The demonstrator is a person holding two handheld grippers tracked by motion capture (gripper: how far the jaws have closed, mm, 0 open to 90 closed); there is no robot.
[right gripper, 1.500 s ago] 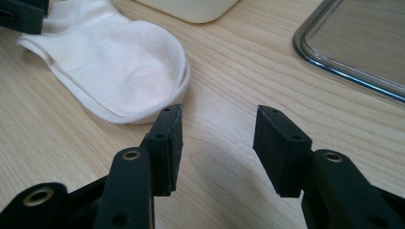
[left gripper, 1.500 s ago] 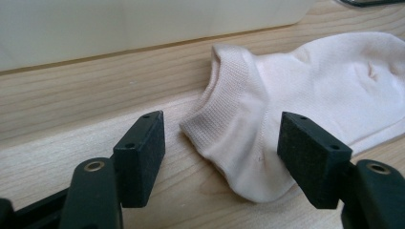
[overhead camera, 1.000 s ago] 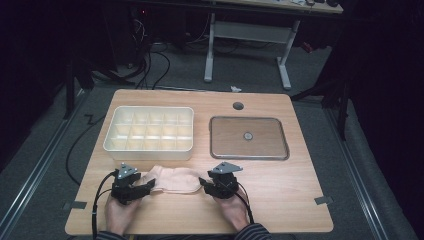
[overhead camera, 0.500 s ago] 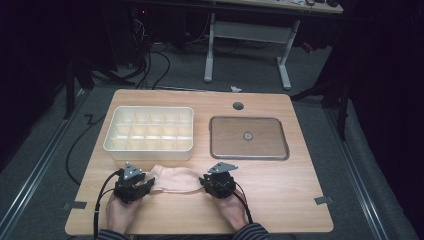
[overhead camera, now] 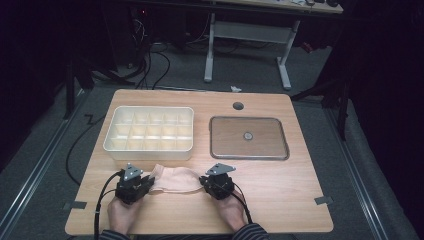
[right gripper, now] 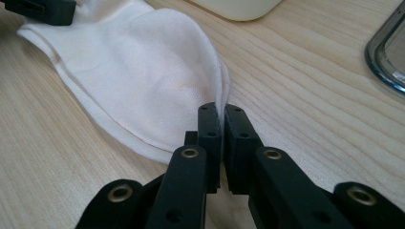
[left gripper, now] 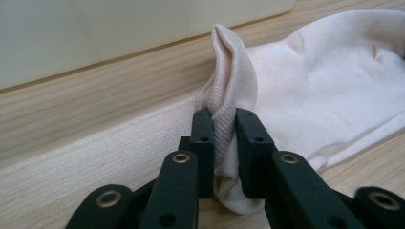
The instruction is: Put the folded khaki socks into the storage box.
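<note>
High view, left to right: left gripper (overhead camera: 146, 183) clamped on the ribbed cuff end of the pale cream knitted sock (overhead camera: 175, 179), jaws just closed with cloth pinched between them; sock flat on the light wooden table (overhead camera: 280, 192), just in front of the white plastic compartment tray (overhead camera: 149, 131); right gripper (overhead camera: 205, 181) nipped tight on the opposite end, jaws likewise just closed. Both grasps seemingly made. Lifting, folding or stowing not yet begun; silver metal tray (overhead camera: 248, 138) bare.

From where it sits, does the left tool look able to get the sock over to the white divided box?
Probably yes: the left tool grips the sock just in front of the box, nothing between; the right tool grips its other end.
</note>
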